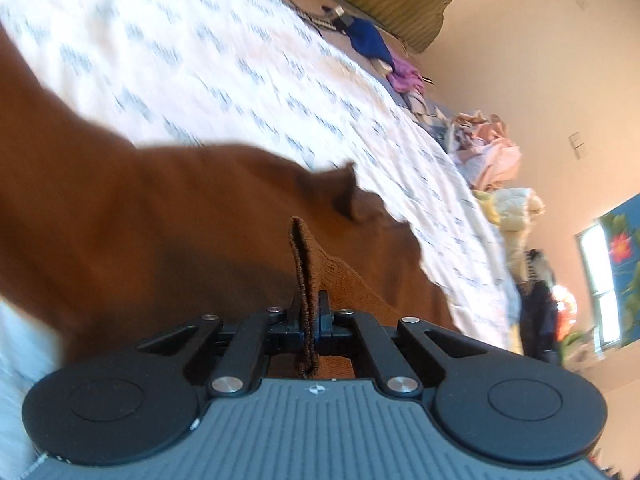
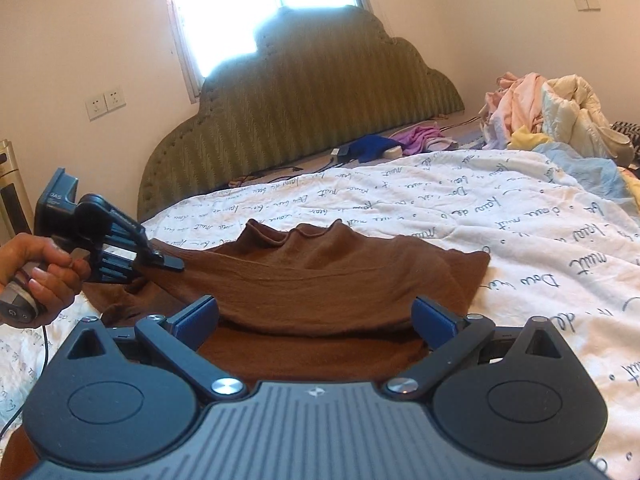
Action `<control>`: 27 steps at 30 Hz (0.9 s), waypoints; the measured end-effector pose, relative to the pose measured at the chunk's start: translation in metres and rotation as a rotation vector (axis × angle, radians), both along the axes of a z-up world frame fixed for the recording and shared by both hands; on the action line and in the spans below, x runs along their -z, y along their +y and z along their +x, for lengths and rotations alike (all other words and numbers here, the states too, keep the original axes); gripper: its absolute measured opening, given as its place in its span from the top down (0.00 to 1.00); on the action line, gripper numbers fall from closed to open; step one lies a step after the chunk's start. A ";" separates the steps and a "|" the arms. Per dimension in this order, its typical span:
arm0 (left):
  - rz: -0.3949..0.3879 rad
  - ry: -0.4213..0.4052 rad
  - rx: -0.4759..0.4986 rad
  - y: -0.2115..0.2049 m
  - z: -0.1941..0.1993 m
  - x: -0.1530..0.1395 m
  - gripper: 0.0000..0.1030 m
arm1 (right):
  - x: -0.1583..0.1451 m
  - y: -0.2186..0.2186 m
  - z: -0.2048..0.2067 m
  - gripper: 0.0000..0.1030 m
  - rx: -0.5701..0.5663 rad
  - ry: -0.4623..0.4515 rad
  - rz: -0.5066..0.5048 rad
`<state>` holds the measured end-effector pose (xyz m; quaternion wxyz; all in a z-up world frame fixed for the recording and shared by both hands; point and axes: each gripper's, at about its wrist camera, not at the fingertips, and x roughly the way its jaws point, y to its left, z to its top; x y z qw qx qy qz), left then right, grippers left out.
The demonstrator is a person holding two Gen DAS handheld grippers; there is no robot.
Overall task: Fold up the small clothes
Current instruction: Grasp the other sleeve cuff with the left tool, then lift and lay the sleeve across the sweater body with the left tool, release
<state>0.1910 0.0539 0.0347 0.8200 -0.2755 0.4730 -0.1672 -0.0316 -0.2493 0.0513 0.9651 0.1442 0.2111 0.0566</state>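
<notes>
the brown top (image 2: 320, 272) lies on the bed, on a white quilt (image 2: 520, 240) printed with script, its rolled neck edge pointing toward the green headboard (image 2: 296, 120). part of it is folded over, so a double layer shows near the right hand-held gripper (image 2: 316, 320), whose blue-padded fingers stand wide apart just over the near edge of the cloth, gripping nothing.

the left hand-held gripper (image 1: 310, 316) has its fingers together, clamped on a fold of the top (image 1: 160, 220); a ribbed edge of the fabric stands up between them. in the right wrist view, the same gripper (image 2: 170, 262) pinches the left side of the top, held by a bare hand (image 2: 40, 276).

near the headboard lie a blue cloth (image 2: 374, 146) and a purple cloth (image 2: 420, 136). a pile of pale clothes (image 2: 552, 112) sits at the far right of the bed.
</notes>
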 end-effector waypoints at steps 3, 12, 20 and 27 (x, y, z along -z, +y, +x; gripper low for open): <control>0.046 -0.009 -0.008 0.015 0.006 0.001 0.98 | -0.001 0.000 0.015 0.00 -0.013 0.008 -0.010; 0.059 -0.003 0.035 0.024 0.021 0.041 0.97 | 0.017 -0.011 0.094 0.00 -0.048 0.113 0.017; 0.020 -0.023 -0.025 0.062 0.010 0.049 0.82 | 0.056 -0.012 0.116 0.00 -0.019 0.311 -0.214; -0.124 -0.228 -0.191 0.148 -0.028 0.001 0.00 | 0.017 0.042 0.095 0.00 -0.086 0.222 -0.185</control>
